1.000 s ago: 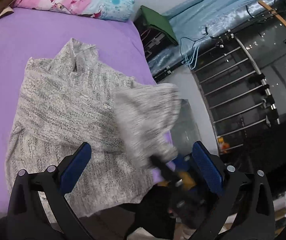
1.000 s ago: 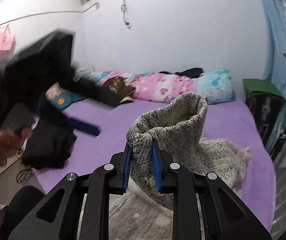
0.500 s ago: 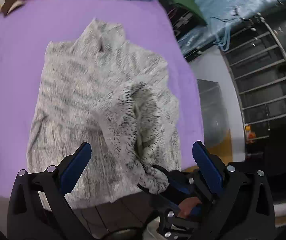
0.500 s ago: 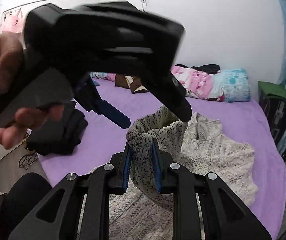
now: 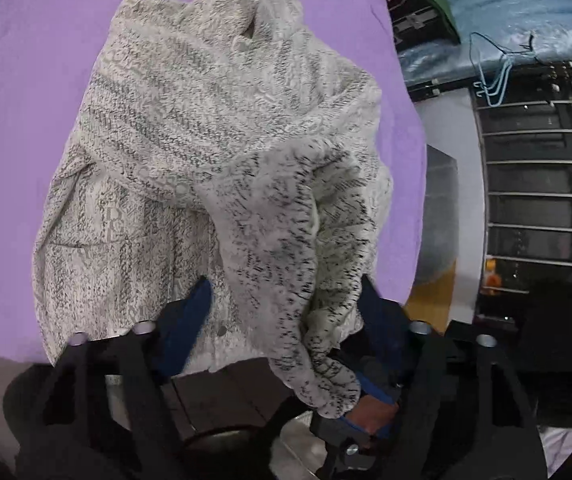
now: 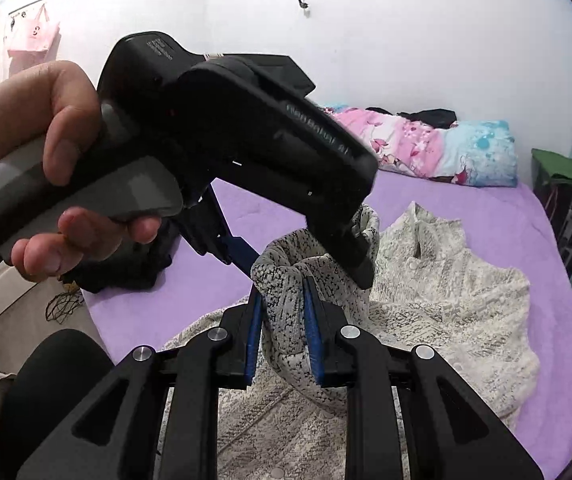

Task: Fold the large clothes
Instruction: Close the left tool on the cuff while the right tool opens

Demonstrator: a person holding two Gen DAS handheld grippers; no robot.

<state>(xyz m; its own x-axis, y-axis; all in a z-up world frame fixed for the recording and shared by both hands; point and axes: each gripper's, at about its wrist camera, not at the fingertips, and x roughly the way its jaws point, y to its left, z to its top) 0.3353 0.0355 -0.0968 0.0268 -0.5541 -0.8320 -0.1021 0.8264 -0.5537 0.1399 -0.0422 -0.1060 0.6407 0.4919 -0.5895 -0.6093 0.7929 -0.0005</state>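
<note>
A grey-and-white knit sweater (image 5: pixel 190 128) lies spread on the purple bed (image 5: pixel 26 80), collar at the far end. One sleeve (image 5: pixel 282 240) is raised off it. My right gripper (image 6: pixel 282 320) is shut on that sleeve's cuff (image 6: pixel 286 272), which stands up between its blue pads. My left gripper (image 5: pixel 286 312) points steeply down over the same sleeve, and its jaws are closing. The sleeve hangs between its blue pads (image 5: pixel 190 312), and I see no pad pressing on it. In the right wrist view a hand (image 6: pixel 46 120) holds the left gripper (image 6: pixel 298 260) astride the cuff.
Pink and blue pillows (image 6: pixel 426 144) lie at the head of the bed. A black clothes pile (image 6: pixel 126 272) sits on its left edge. A dark case under green cloth (image 6: pixel 562 168) and a metal rack (image 5: pixel 538 200) with hangers (image 5: pixel 494 80) stand to the right.
My left gripper has dropped down close over the raised sleeve and its jaws have narrowed around it. My right gripper has kept its hold on the cuff and sunk a little.
</note>
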